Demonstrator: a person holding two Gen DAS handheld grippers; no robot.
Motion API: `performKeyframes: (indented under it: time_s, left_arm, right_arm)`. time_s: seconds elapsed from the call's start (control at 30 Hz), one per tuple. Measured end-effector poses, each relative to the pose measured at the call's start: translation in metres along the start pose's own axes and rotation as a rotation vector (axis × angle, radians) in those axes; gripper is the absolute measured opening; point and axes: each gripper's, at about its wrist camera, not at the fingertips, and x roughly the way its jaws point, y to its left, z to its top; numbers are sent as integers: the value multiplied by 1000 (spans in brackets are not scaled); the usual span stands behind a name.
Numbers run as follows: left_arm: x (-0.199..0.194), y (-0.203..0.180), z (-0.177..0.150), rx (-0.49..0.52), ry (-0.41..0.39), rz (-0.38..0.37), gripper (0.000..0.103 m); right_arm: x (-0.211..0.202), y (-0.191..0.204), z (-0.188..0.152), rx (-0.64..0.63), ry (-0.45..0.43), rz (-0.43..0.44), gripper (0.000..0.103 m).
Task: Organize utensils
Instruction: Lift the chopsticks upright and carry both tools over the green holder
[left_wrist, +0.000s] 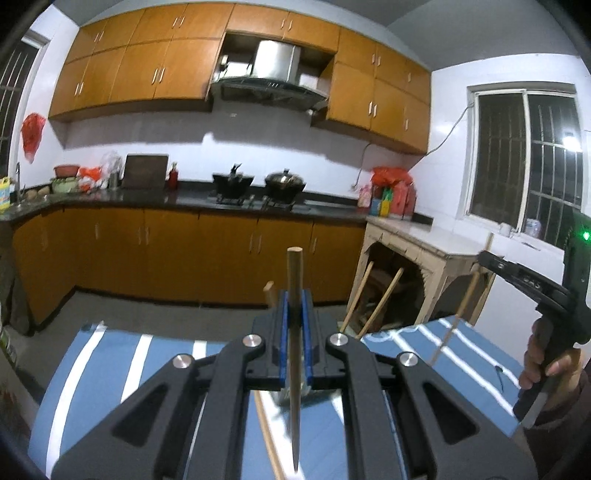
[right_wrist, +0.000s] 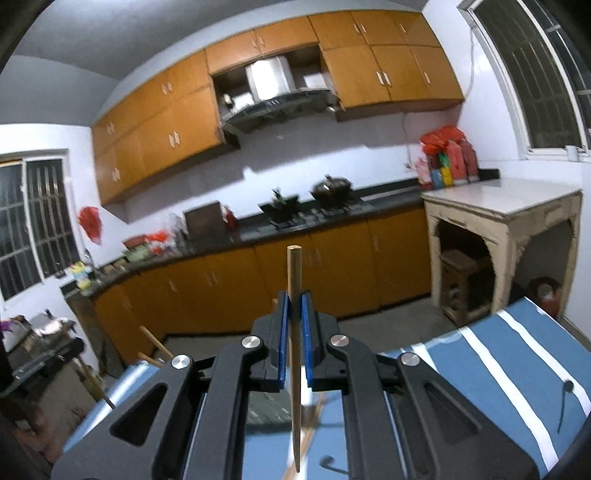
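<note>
Between your left jaws stands a wooden chopstick (left_wrist: 294, 317), clamped by the blue pads with its blunt end above them and its thin tip hanging below, over the blue striped counter (left_wrist: 110, 354). The left gripper (left_wrist: 294, 314) holds it upright, probably so it can drop tip-first into a holder, though none shows. Behind the left pad a second stick end (left_wrist: 269, 291) pokes up; whether it is gripped too is unclear. Off to the right of the jaws, your right gripper (left_wrist: 491, 260) holds another stick.

Between your right jaws the picture matches: the right gripper (right_wrist: 294, 314) is closed on a second chopstick (right_wrist: 294, 332), upright. Below the jaws, more chopsticks (right_wrist: 310, 435) lie on the counter, so sorting looks unfinished.
</note>
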Motion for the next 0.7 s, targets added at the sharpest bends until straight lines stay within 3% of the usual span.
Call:
performKeyframes:
  time_s: [0.2,0.37,0.7]
  left_arm:
    - [22,-30,35,8,-107,13,8]
    - [51,-41,56,-8,-172,59,8]
    - [108,-34,74,-42,-214,133,8]
  right_arm:
    - [20,41,20,-67,-101,39,8]
    - [54,52,26,-71,-168,5,8]
    - [104,46,8,-34,-166,-47,8]
